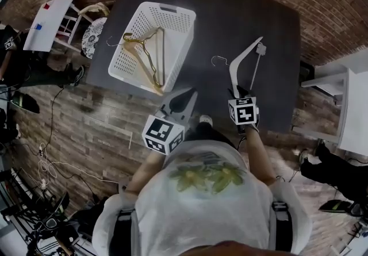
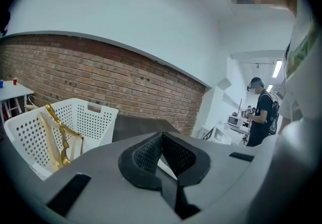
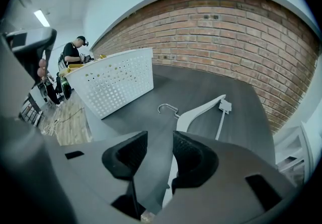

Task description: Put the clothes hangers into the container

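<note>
A white curved plastic hanger (image 3: 201, 109) lies flat on the dark matte counter (image 1: 230, 19), one arm passing just below the right gripper's (image 3: 160, 140) ribbed jaws, which stand apart. The left gripper's (image 2: 162, 136) jaws meet, empty. Left of them a gold-coloured hanger (image 2: 60, 137) leans in the white perforated basket (image 2: 95, 117).

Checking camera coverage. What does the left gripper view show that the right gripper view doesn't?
Left only: the gold hanger inside the basket, and the left tool, shut. Right only: the white hanger lying on the table, and the right tool, open over its near end. Both: the basket, the dark table and the brick wall.
</note>
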### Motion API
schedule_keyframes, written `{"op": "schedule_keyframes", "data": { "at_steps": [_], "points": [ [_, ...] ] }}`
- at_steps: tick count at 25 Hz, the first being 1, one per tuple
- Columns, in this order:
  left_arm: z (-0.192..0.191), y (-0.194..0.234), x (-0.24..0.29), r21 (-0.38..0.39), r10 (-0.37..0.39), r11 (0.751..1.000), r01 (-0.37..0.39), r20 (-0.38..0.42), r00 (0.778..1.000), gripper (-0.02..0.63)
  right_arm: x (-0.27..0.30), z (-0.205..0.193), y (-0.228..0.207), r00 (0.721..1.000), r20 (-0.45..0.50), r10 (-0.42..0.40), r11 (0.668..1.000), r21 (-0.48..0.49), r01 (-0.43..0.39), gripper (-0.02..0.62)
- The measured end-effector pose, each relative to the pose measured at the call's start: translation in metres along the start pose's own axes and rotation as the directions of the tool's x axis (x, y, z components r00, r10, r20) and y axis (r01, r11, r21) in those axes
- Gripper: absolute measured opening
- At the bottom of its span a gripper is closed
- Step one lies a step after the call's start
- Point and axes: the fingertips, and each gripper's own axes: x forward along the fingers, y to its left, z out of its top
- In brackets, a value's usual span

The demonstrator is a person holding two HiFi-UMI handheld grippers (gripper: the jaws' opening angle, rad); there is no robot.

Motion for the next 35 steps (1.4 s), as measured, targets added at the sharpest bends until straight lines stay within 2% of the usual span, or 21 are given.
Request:
{"op": "schedule_keyframes", "data": {
  "at_steps": [14, 24, 31, 35],
  "points": [
    [0.003, 0.015, 0.005, -0.030, 0.050, 0.998, -0.050, -0.010, 0.999, 0.029, 0.054, -0.020, -0.030, 0.993, -0.113, -0.038, 0.999, 0.004, 0.039, 0.156],
    [0.004, 0.026, 0.007, -0.057, 0.077, 0.995, -0.078, -0.014, 0.997, 0.029, 0.082, -0.038, -0.044, 0.975, -0.216, -0.056, 0.998, 0.010, 0.060, 0.156],
    [0.003, 0.032, 0.007, -0.064, 0.083, 0.994, -0.085, -0.026, 0.996, 0.029, 0.093, -0.046, -0.045, 0.964, -0.256, -0.070, 0.997, 0.022, 0.078, 0.156],
    [0.002, 0.033, 0.008, -0.066, 0.082, 0.994, -0.083, -0.027, 0.996, 0.029, 0.097, -0.050, -0.049, 0.965, -0.254, -0.065, 0.995, 0.060, 0.082, 0.156]
  ]
}}
